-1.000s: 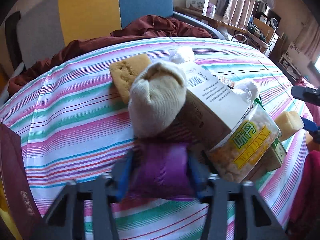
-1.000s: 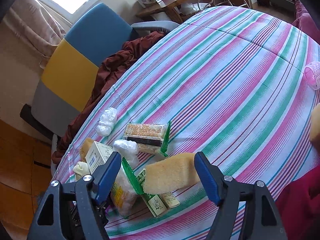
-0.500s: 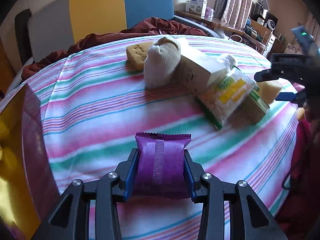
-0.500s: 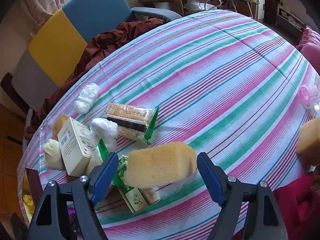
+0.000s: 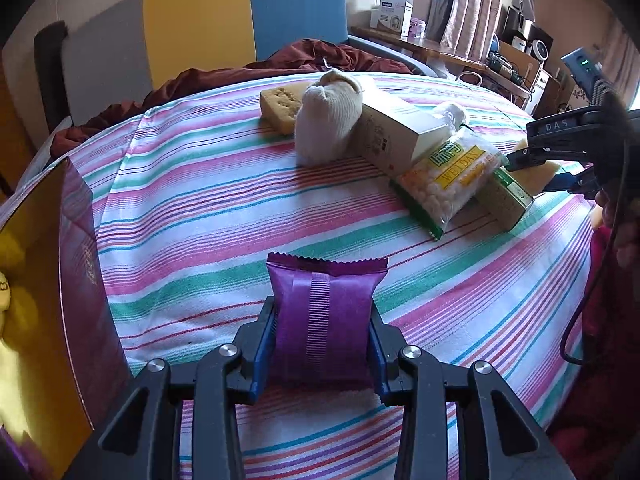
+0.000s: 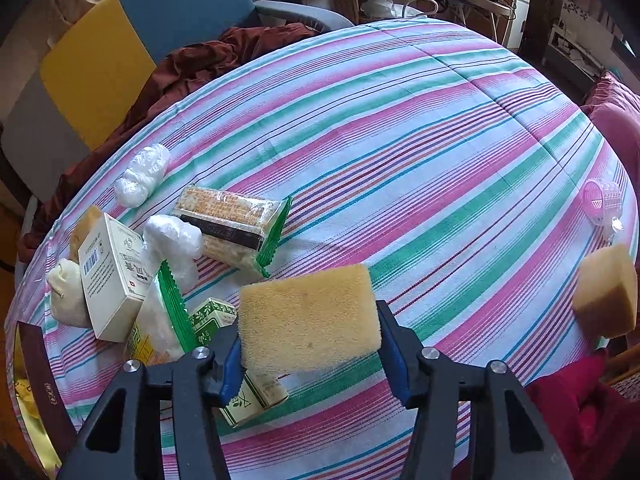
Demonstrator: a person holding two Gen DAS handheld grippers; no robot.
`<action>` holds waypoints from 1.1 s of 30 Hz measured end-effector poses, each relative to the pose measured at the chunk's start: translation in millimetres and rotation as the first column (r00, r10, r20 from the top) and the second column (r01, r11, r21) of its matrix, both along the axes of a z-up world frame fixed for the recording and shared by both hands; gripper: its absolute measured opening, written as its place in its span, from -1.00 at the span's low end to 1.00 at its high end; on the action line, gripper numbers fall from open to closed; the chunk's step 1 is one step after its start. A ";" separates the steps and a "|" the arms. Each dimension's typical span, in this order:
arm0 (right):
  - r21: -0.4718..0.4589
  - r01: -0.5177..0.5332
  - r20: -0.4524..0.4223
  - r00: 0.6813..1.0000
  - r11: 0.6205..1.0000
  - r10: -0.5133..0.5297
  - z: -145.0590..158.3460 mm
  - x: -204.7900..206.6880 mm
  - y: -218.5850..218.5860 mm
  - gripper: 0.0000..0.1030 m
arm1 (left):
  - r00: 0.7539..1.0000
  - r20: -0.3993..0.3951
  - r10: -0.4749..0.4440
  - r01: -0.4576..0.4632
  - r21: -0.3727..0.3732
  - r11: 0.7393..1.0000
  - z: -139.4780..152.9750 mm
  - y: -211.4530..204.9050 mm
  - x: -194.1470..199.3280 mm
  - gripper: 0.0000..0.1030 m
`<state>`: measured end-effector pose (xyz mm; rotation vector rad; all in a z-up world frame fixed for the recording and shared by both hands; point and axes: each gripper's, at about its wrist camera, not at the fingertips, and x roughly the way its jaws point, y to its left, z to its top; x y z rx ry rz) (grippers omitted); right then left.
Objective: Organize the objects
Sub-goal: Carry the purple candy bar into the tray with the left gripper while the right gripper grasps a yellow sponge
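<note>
On the striped tablecloth [image 6: 400, 128], sorting is under way but far from finished, by my reading. My left gripper [image 5: 322, 332] has its fingers clamped on a purple snack packet [image 5: 320, 316], jaws closing a last touch tighter, held just above the cloth near a dark red box [image 5: 76, 280] at the table's left edge — probably where things are going, though I can't make out what lies inside. My right gripper [image 6: 310, 344] has a yellow sponge [image 6: 308, 320] between its blue pads and its jaws are closing; the pads appear to press both ends. Left to deal with: the heap in front of me — a white cloth pouch [image 5: 328, 120], a white carton [image 5: 400, 128], a bag of puffed snacks [image 5: 448, 184], a green-printed carton [image 6: 244, 384], a cracker pack [image 6: 232, 228], two plastic-wrapped bundles [image 6: 140, 176], another sponge [image 5: 280, 104] behind the pouch, a further sponge [image 6: 604, 292] and a pink cup [image 6: 600, 200] at the far right.
</note>
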<state>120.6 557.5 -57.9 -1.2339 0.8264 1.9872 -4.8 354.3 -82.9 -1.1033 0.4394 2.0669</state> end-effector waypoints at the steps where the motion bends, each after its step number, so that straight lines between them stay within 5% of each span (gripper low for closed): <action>1: 0.002 -0.001 0.001 1.000 1.000 0.001 0.0 -0.7 -0.4 0.11 | 1.000 0.003 0.003 -0.003 -0.002 1.000 0.9 -1.7 0.4 -0.24; 11: 0.017 -0.006 -0.003 1.000 1.000 0.006 1.0 -6.6 -2.0 0.11 | 1.000 -0.014 0.021 -0.020 0.083 0.996 49.5 -53.2 17.6 -0.25; 16: 0.038 -0.011 -0.008 1.000 0.999 0.012 4.3 -6.6 -4.8 0.11 | 0.992 -0.002 0.128 -0.126 0.135 0.983 73.8 -108.6 1.2 -0.25; 26: 0.067 -0.017 -0.006 1.000 0.998 0.018 7.8 -9.3 -8.0 0.11 | 0.921 0.023 0.388 -0.387 0.153 0.909 87.1 -228.0 -41.2 -0.25; 33: 0.074 -0.021 0.000 1.000 0.997 0.021 8.1 -9.3 -10.4 0.11 | 0.877 0.044 0.478 -0.480 0.119 0.869 81.4 -267.9 -64.3 -0.25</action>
